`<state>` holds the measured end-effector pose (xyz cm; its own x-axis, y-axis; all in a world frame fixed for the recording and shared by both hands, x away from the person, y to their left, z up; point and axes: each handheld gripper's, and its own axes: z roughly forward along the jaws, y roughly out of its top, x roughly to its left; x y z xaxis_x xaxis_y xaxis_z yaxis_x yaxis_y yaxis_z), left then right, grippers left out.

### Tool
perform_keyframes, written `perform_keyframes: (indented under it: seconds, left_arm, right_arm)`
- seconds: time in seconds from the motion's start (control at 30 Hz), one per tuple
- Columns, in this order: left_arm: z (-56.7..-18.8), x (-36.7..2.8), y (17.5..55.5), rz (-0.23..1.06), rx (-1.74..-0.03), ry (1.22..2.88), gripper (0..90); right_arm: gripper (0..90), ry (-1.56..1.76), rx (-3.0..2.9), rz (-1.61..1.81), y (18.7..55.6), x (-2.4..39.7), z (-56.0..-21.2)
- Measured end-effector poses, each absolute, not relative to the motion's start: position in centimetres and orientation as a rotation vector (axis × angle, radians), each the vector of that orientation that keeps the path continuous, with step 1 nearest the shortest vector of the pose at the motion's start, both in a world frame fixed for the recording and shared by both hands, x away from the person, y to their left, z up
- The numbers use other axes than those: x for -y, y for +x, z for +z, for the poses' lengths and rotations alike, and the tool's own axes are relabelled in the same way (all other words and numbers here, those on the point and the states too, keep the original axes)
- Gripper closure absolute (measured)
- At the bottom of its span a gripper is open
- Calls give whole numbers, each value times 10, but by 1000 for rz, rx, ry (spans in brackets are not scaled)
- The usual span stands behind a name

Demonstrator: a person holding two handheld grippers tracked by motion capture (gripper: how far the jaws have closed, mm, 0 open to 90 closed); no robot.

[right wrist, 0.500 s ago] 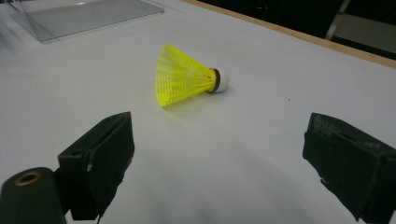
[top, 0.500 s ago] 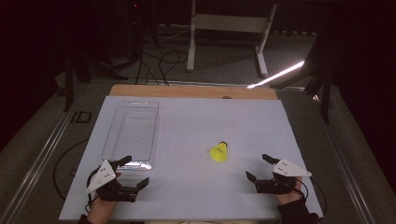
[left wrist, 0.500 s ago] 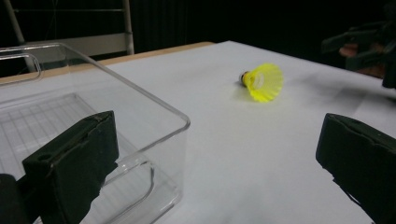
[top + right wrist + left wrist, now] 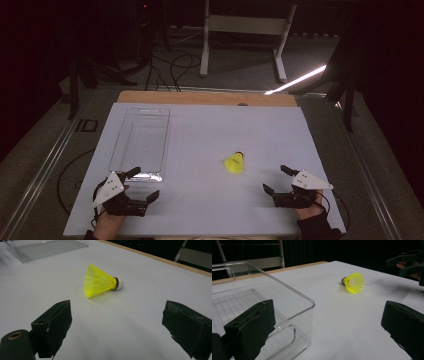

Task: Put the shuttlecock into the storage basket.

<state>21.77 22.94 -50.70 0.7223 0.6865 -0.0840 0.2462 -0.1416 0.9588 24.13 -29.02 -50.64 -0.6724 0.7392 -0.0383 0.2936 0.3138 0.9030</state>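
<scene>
Item: yellow shuttlecock (image 4: 234, 163), lying on its side on the white tabletop (image 4: 210, 125), cork end pointing away from the person, roughly mid-table and right of centre. Free of any grip.

Item: clear plastic bin (image 4: 140, 142), empty, at the left of the tabletop, well apart from the shuttlecock.

Item: left hand-held gripper (image 4: 140, 186), low at the near left edge just beside the bin's near corner, jaws spread wide with nothing between them.

Item: right hand-held gripper (image 4: 278, 180), low at the near right, jaws likewise wide and empty, aimed toward the shuttlecock, which lies near but not yet between them.

Step in hand, by my reading: the approach before a pick-up; nothing has been grasped. The right one looks better placed. Next move calls for advancing until the jaws straddle the skirt or cork, then closing gently, since the light mesh skirt may deform or roll aside.
</scene>
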Motion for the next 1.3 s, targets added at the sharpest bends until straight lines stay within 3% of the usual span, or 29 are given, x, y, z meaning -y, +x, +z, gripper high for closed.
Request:
perform_keyframes:
  seconds: [0.83, 1.3]
  left_arm:
    - [-493, -228, 224, 350, -722, 1724, 0]
    - [-460, -218, 235, 258, -612, 1919, 0]
  right_arm:
    - [90, 918, -2136, 1339, 242, 291, -505]
    - [91, 910, -2144, 1341, 241, 290, -505]
